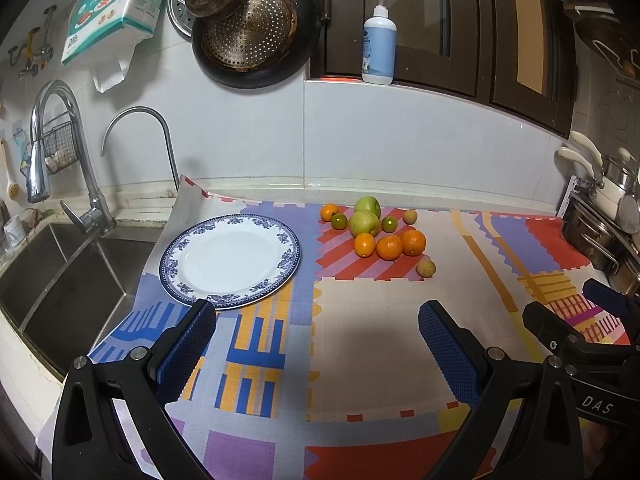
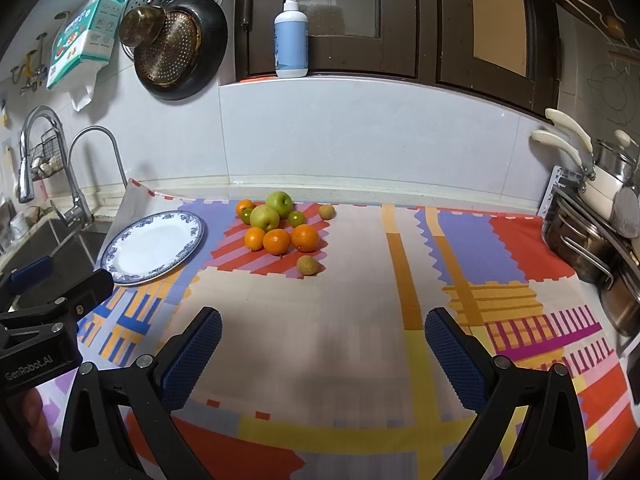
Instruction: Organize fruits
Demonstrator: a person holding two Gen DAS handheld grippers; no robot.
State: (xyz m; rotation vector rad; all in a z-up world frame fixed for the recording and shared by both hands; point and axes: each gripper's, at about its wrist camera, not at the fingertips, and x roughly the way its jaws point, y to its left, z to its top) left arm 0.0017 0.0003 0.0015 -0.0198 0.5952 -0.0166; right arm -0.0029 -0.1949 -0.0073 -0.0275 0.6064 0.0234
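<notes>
A pile of fruit lies on the patterned cloth: two green apples [image 1: 365, 220] [image 2: 265, 217], several oranges [image 1: 389, 247] [image 2: 277, 241], small green citrus [image 1: 339, 221] and two tan round fruits [image 1: 426, 268] [image 2: 308, 265]. A white plate with a blue rim [image 1: 288, 260] [image 2: 196, 236] sits empty to the left of the pile. My left gripper [image 1: 318, 320] is open and empty, hovering near the plate's front edge. My right gripper [image 2: 323, 326] is open and empty, well in front of the fruit. Each gripper shows at the edge of the other's view.
A steel sink [image 1: 60, 280] with two faucets [image 1: 56, 152] lies left of the cloth. Pots and pans [image 2: 592, 240] stand at the right edge. A soap bottle [image 2: 291, 36] stands on the window ledge. A frying pan [image 1: 252, 36] hangs on the wall.
</notes>
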